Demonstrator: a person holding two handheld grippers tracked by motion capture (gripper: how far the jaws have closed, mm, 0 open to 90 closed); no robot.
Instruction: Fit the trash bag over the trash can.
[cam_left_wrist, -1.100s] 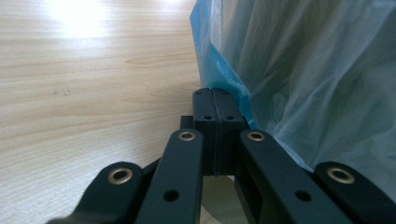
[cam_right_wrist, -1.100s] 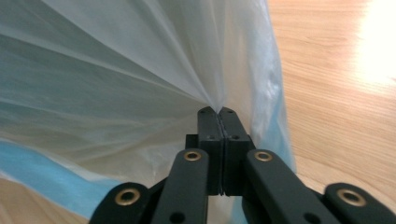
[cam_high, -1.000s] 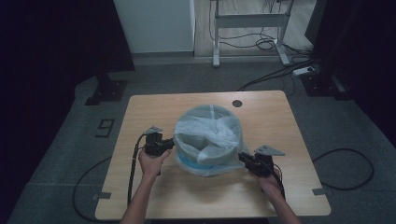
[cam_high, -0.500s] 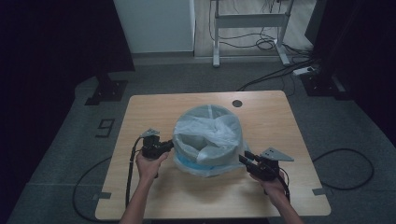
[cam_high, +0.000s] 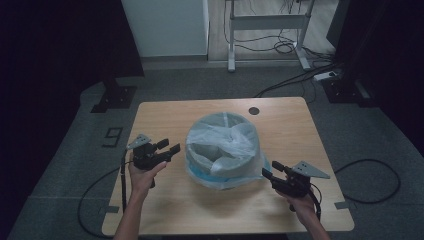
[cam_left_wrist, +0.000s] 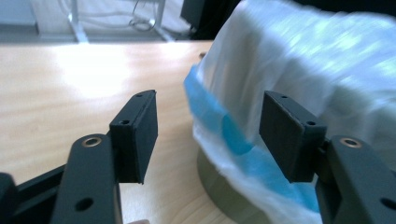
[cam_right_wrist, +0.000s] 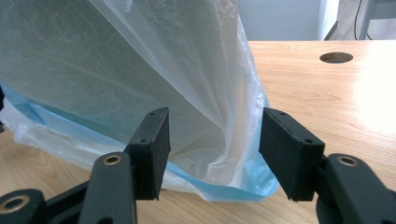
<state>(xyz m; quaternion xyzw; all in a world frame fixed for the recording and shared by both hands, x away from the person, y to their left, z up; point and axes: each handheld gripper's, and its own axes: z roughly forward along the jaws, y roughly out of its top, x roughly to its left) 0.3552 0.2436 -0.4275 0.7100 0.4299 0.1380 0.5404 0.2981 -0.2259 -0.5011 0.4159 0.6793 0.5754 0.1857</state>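
Your left hand-held gripper (cam_high: 170, 148) sits at about 9 o'clock from the bin (cam_high: 222, 150). Its jaws have just been opening and now stand wide apart. They hold nothing. In the left gripper view the bag (cam_left_wrist: 299, 84) hangs just past the gap between them, and the pads do not press on it.

Your right hand-held gripper (cam_high: 270, 170) sits at about 4 o'clock from the bin. Its jaws have just been opening too, and they stand wide. In the right gripper view a fold of the bag (cam_right_wrist: 187, 84) hangs beyond the gap. Nothing is gripped.

The bin stands in the middle of the table (cam_high: 165, 115). It is round and grey. The bag is draped over its rim, with the white part bunched on top and a blue edge (cam_high: 225, 178) hanging low near the table.

The bag is thin, soft and very light, I think. It will crumple, slide and may tear if you pull hard. Pinch it at the blue edge, where it hangs free on each side. The bin looks stiff and may tip or slide if you tug the bag to one side.

The table is smooth, pale wood with a small round hole (cam_high: 254, 110) at 1 o'clock from the bin. The room is dim, with a grey floor (cam_high: 200, 80) and cables (cam_high: 370, 175) lying on it.
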